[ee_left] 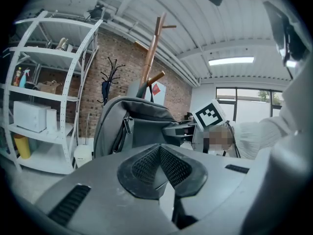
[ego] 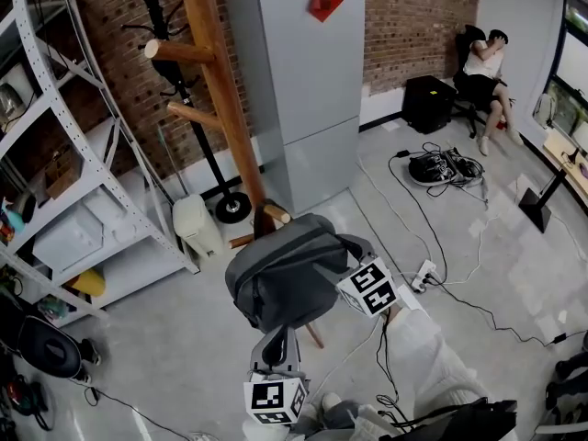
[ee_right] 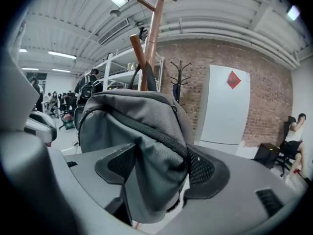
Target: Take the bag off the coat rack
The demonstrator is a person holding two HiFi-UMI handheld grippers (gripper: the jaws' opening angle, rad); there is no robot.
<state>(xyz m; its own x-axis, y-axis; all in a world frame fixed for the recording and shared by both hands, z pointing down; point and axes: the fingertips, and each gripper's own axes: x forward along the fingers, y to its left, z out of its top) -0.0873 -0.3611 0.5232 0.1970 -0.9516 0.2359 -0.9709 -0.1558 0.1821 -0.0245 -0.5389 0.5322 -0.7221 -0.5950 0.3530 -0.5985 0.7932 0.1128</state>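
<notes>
Now the gray bag is sitting in the wide right claw

Some things are hiding. Looking down from the head, the bag (ego: 289,278) is covering the tips of the right claw (ee_right: 159,166). It is also covering the foot of the wooden coat rack (ego: 220,90). Only one thin wooden leg (ego: 314,334) is poking out under it. The bag's top is leaning by the pole just past the right claw. I cannot tell if its loop is hanging on a peg.

Counting now. One bag is showing, and two claws. One marker cube (ego: 369,288) is riding on the right claw, and a second one is riding on the left claw (ee_left: 159,151). Two coat racks are standing here, the wooden one and a thin black coat rack (ego: 170,26).

The right claw's jaws are standing wide apart. A fold of the bag is lying loose in the gap and touching one pad. The left claw's jaws are pressing together and holding nothing. The bag is hanging just ahead of it.

For room, the fridge (ego: 308,90) is standing just past the pole, ahead of both claws. The white shelf (ego: 73,145) is standing well off to the left of the left claw. Gray floor (ego: 496,274) is spreading out to the right of the right claw, with cables (ego: 459,288) lying across it. One person (ego: 485,67) is sitting far ahead by the brick wall.
</notes>
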